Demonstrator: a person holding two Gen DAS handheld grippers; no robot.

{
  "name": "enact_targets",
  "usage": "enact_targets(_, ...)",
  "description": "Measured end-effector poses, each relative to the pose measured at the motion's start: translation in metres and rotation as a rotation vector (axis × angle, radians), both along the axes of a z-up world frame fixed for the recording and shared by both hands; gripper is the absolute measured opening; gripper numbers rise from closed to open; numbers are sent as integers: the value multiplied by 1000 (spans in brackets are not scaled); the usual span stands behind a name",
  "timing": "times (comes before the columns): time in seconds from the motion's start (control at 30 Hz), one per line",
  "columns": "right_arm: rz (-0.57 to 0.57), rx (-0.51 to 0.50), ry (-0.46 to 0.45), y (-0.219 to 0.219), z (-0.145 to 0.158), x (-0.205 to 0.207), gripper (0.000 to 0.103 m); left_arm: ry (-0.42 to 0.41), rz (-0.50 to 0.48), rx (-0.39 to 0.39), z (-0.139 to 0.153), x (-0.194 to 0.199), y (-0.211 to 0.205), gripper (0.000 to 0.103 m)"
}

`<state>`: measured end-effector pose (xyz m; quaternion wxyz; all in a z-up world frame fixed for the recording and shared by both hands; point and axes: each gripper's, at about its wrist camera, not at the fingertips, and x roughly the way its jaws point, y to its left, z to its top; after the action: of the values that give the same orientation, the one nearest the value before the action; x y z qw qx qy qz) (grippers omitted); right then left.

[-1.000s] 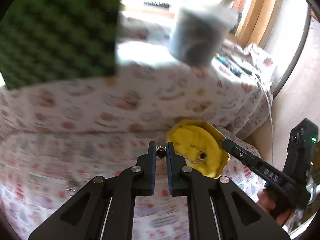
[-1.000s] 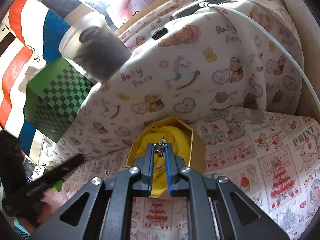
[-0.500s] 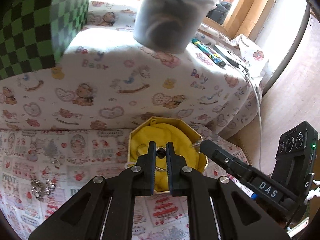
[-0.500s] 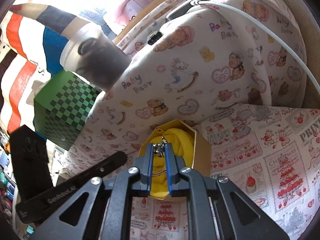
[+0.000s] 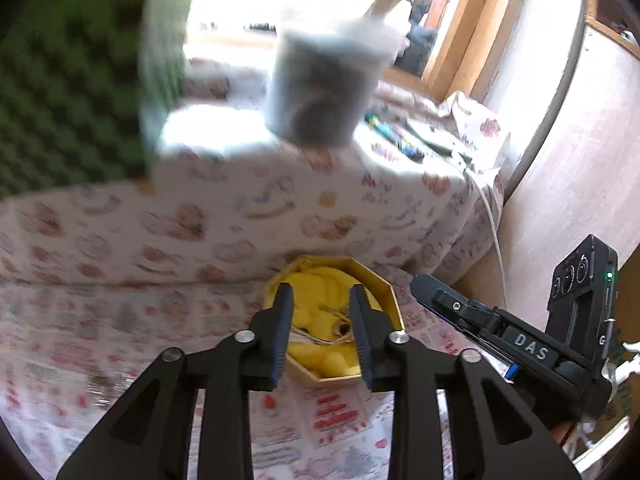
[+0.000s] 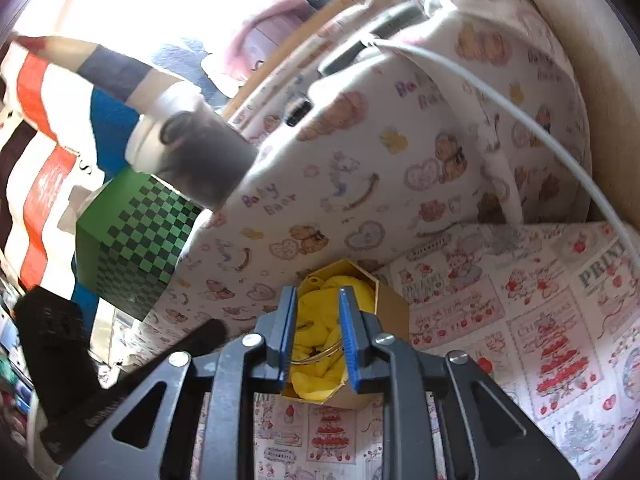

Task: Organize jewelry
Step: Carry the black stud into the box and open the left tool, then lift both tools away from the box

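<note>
Left gripper (image 5: 322, 330): its jaws stand apart over the yellow-lined box (image 5: 390, 300), nothing held between them.
Right gripper (image 6: 318, 332): its jaws are parted above the same box from the other side, holding nothing.
Jewelry (image 5: 340, 328): a thin gold-coloured hoop with a dark bead lies on the yellow cloth (image 5: 320, 280) inside the box; the right wrist view shows the wire loop (image 6: 320, 354) low in the lining between the blue pads.
Box position: on the printed cloth (image 6: 520, 320), close against the foot of the raised cushion covered in teddy-bear fabric (image 6: 360, 184).
Risk, snagging: the hoop lies right between the open fingers, so a fingertip lifting away could likely catch the wire and drag it back out over the rim.
Risk, tipping: the box looks light and open-topped; a knock from either set of fingers could probably shove or upend it, spilling the piece onto the busy print where it would be hard to spot.
Risk, collision: both tools crowd one small opening and could clash.
Surroundings: a green checkered box (image 6: 136, 236) and a frosted cup with dark contents (image 6: 192, 156) sit on the raised cushion; a white cable (image 6: 520, 120) trails down its right edge.
Obstruction: the cushion wall blocks any approach from behind the box.
Uncertain: the left view is motion-blurred, so finer pieces on the cloth cannot be made out.
</note>
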<state>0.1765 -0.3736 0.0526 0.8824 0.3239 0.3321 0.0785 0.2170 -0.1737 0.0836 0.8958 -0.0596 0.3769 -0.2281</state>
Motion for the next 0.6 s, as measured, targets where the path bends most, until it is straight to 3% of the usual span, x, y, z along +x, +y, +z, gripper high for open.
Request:
enact_targets(0.1, 22, -52, -22, 13, 8, -2, 26, -117, 44, 63, 21, -23, 17, 48)
enact_targets(0.17, 46, -87, -33, 25, 11, -3, 27, -194, 88, 116, 34, -38, 30, 76)
enact_targets(0.23, 71, -124, -43, 38, 14, -4, 27, -263, 140, 171, 42, -51, 42, 91)
enact_targets(0.3, 98, -167, -55, 51, 16, -5, 30, -320, 171, 203, 47, -64, 54, 91)
enact_targets(0.4, 127, -224, -72, 68, 17, -7, 35, -341, 181, 222, 47, -76, 72, 95)
enact_targets(0.47, 142, -265, -75, 79, 16, -7, 36, -334, 209, 202, 41, -80, 85, 101)
enact_targets(0.6, 155, -310, -56, 93, 8, -5, 36, -282, 249, 168, 14, -77, 109, 101)
